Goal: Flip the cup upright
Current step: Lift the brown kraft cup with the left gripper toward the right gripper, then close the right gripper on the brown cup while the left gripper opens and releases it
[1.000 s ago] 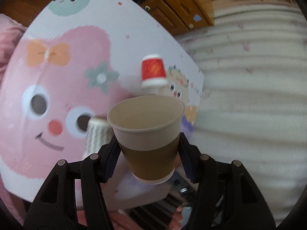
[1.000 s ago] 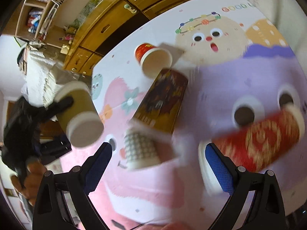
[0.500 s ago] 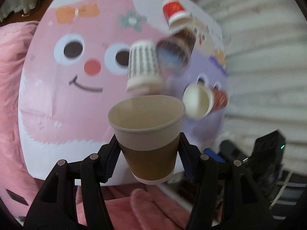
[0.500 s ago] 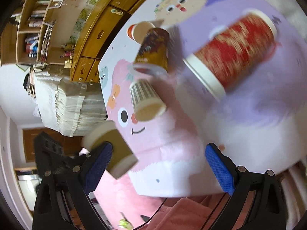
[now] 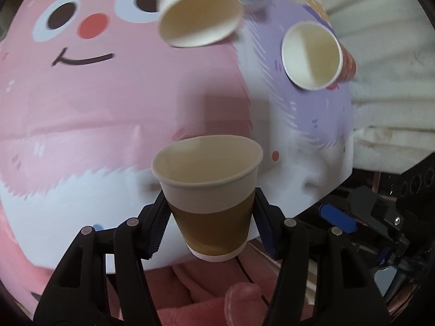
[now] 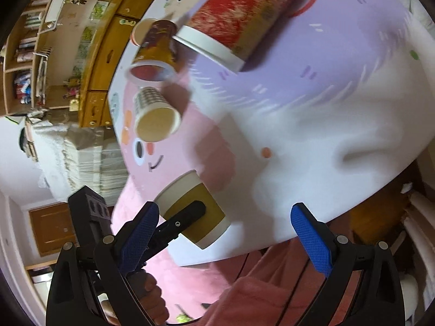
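The left gripper (image 5: 210,217) is clenched on the brown cup (image 5: 209,195), one finger pressed to each side of its brown band, so the cup sits squarely between the fingertips. In the left wrist view the cup stands mouth up, white rim on top, white base at the bottom, held above the near edge of the table (image 5: 81,135); whether its base touches the table cannot be told. The right wrist view shows the same cup (image 6: 194,207) pinched by the black finger of the left gripper (image 6: 187,214), at the near left corner of the table (image 6: 326,149).

The right gripper (image 6: 223,233) is released, its blue pads wide apart with nothing between them, hovering over the table's near edge, just right of the brown cup.

Farther out on the table lie other cups on their sides: a checkered cup (image 5: 195,11) with its mouth toward the near side, a large red cup (image 6: 239,13) far right, and a dark brown patterned cup (image 6: 155,51) touching the red one's rim. A pink blanket (image 5: 190,293) lies below the near edge.
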Motion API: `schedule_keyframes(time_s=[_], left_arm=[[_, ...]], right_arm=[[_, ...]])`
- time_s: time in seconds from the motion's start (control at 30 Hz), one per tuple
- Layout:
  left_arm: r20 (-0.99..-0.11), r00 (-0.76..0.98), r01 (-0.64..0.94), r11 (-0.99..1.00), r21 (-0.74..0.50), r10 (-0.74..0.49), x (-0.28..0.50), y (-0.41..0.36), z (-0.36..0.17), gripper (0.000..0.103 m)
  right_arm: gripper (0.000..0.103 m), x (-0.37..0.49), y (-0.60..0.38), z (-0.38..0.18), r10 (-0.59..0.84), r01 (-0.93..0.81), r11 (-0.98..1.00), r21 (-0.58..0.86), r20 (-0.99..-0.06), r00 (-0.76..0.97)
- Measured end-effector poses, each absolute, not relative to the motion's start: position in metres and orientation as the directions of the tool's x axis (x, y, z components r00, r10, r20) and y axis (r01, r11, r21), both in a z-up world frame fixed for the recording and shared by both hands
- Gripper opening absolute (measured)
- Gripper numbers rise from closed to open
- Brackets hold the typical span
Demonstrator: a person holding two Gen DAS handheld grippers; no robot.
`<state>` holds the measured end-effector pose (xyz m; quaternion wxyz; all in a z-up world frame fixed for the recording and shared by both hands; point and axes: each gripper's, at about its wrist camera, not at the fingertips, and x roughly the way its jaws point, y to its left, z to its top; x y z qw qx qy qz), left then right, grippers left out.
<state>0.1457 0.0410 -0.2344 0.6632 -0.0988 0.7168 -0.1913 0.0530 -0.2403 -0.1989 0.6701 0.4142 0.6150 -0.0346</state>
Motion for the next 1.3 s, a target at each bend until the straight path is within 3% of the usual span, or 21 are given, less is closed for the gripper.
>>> schedule_keyframes(time_s=[0.6, 1.3], left_arm=[[-0.909, -0.119, 0.170, 0.894, -0.416, -0.400, 0.161, 0.015, -0.246, 0.059], [-0.894, -0.191, 0.154, 0.887, -0.436, -0.406, 0.155, 0.021, -0.247, 0.060]], right_arm=[[0.099, 0.101, -0.236, -0.232, 0.479, 0.503, 0.723, 0.474, -0.868, 0.130], [0.099, 0.140, -0.185, -0.288, 0.622, 0.433, 0.720, 0.543, -0.781, -0.054]])
